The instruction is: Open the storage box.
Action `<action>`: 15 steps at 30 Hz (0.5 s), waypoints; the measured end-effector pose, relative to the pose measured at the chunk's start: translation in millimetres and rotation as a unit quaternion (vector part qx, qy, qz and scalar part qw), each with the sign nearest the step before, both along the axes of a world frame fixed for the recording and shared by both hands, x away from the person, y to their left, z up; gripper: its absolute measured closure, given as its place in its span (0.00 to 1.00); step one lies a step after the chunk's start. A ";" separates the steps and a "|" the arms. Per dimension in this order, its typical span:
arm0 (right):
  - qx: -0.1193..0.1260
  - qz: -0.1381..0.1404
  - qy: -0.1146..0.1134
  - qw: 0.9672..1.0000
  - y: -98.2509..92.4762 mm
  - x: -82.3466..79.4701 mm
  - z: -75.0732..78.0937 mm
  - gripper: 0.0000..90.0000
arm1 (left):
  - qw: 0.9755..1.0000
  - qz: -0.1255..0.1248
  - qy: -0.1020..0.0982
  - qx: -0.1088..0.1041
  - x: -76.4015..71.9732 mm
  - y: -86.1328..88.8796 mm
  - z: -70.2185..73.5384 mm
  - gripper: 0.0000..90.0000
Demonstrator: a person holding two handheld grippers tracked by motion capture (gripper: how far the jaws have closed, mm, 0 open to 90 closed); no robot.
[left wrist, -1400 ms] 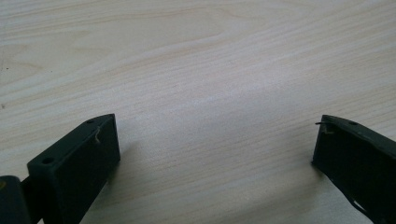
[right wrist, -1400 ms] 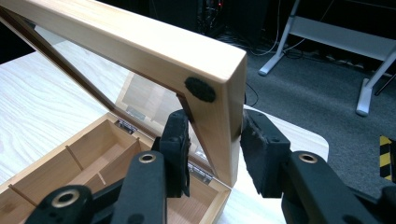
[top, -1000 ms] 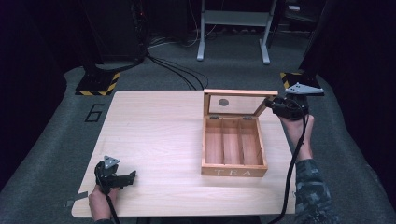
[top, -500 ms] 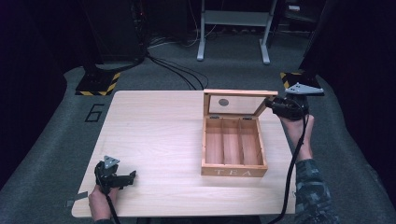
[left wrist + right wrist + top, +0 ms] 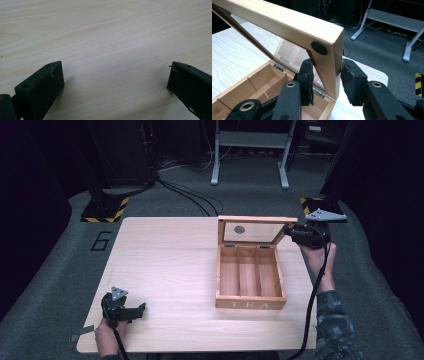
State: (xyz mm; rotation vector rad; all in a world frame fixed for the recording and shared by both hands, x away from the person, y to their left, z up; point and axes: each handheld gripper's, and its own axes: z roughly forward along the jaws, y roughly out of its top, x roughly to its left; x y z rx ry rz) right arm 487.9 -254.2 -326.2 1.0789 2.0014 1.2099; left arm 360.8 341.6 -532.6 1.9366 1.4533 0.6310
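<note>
Pads of my right gripper (image 5: 325, 80) clamp the side rail of the tea box's lid (image 5: 287, 27), which stands raised above the wooden tea box (image 5: 250, 277) at the table's (image 5: 165, 265) right half. My left gripper (image 5: 115, 82) gapes wide over bare tabletop near the front left corner, well apart.

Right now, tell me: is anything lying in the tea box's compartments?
No: in the high view all three compartments of the tea box show bare wood, with the lid raised.
</note>
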 end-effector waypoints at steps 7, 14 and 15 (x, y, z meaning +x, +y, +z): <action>-0.001 0.000 0.000 1.000 0.1 0.2 0.3 0.69 | 1.000 0.000 0.000 0.000 0.0 0.0 0.0 0.01; -0.003 -0.002 0.002 1.000 0.5 0.0 0.9 0.69 | 1.000 0.000 0.000 0.000 0.0 0.0 0.0 0.00; -0.003 -0.002 0.002 1.000 0.6 0.0 1.0 0.70 | 1.000 0.000 0.000 0.000 0.0 0.0 0.0 0.00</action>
